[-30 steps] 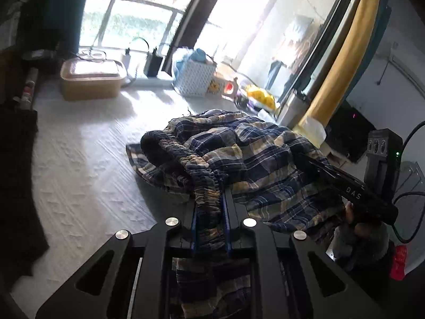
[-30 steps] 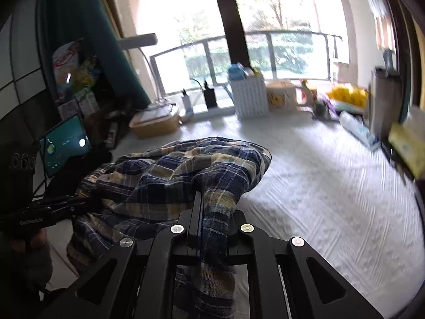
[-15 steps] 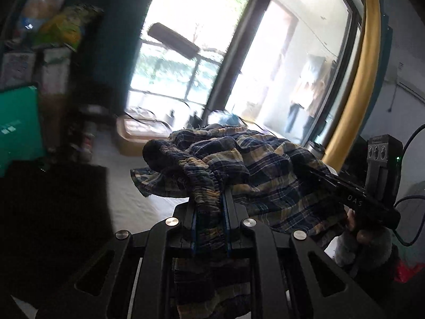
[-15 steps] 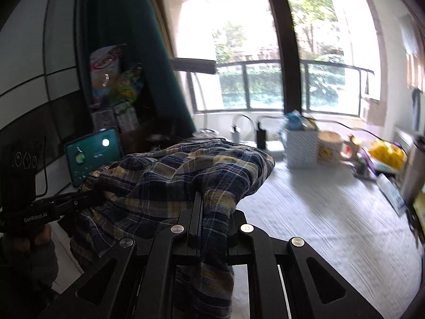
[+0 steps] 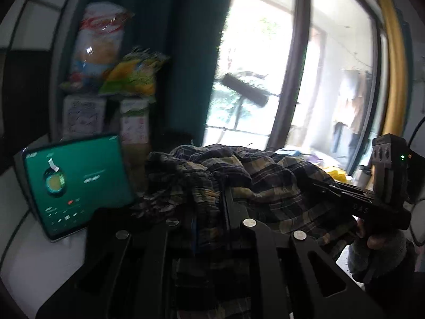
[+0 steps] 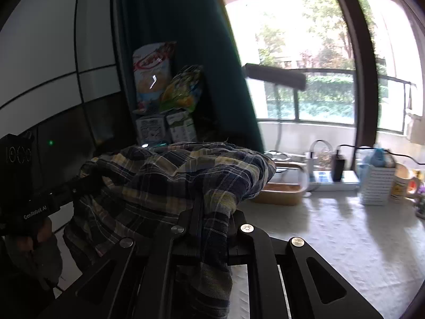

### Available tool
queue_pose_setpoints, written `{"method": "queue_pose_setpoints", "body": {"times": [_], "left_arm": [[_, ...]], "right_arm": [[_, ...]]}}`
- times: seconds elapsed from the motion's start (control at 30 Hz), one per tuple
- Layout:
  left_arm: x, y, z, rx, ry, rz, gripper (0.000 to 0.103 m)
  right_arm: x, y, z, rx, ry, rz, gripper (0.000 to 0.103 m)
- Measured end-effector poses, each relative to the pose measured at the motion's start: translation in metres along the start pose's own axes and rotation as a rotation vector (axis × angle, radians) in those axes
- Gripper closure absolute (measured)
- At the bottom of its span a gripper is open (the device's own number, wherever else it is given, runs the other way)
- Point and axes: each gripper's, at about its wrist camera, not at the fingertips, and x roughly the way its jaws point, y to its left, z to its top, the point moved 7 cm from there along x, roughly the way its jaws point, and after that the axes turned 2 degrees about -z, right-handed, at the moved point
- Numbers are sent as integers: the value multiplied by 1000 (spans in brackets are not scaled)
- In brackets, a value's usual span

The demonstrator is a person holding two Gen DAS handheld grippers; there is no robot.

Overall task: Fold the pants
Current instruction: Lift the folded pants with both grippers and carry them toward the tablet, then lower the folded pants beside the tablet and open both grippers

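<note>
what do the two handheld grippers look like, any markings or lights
Both are matte black with silver round bolts on the finger linkages. The right gripper bears "DAS" lettering and a green light; the left gripper reads "GenRobot AI". A grey sleeve shows at the wrist.

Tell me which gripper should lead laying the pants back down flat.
Right, tentatively. The right gripper faces bare tabletop, while the left gripper faces a tablet. Both are clamped on the plaid pants.
</note>
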Motion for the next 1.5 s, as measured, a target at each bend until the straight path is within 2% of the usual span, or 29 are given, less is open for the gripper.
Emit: {"method": "queue_pose_setpoints", "body": {"times": [0.17,0.23,0.33,0.47,0.5,0.53,0.6,0.63,0.67,0.73,0.8,0.9,1.0,1.03,1.07,1.1,1.13,1.2,1.33,1.5], "left_arm": [[40,68,-44,-84,122,109,90],[53,84,-68,-82,185,159,90],[66,95,-101,-70,265,190,88],[62,101,-128,-48,317,207,76],[59,104,-133,-42,320,220,64],[56,106,-137,-38,322,232,51],[47,112,-144,-35,329,250,37],[42,114,-146,-38,331,246,34],[37,114,-144,-39,333,242,33],[32,114,-142,-39,331,236,33],[27,109,-133,-24,307,242,33],[13,106,-110,-2,224,254,33],[7,99,-84,1,141,213,33],[9,94,-77,15,125,193,33],[13,89,-72,34,119,173,33],[21,82,-68,54,118,151,33],[30,73,-64,83,122,116,33],[49,71,-66,106,162,108,33],[97,102,-82,38,308,198,34],[117,130,-92,12,371,248,33]], "right_arm": [[69,14,-28,9,80,45,92],[101,17,-49,24,145,66,92],[130,19,-79,23,232,56,92],[135,13,-102,46,291,53,92],[135,11,-107,58,307,64,92],[134,10,-113,60,327,65,89],[130,5,-123,52,352,46,74],[127,0,-128,56,360,35,60],[123,-2,-132,65,366,31,50],[114,-7,-137,90,372,40,47],[102,-10,-136,96,357,29,47],[79,-17,-120,87,279,0,47],[67,-12,-91,17,182,-19,49],[67,-5,-81,-24,159,-7,59],[71,1,-75,-53,156,1,65],[76,8,-68,-79,152,10,67],[84,16,-61,-106,147,25,71],[103,26,-58,-142,182,54,75],[156,27,-66,-178,293,61,75],[204,8,-82,-175,428,73,75]]}}
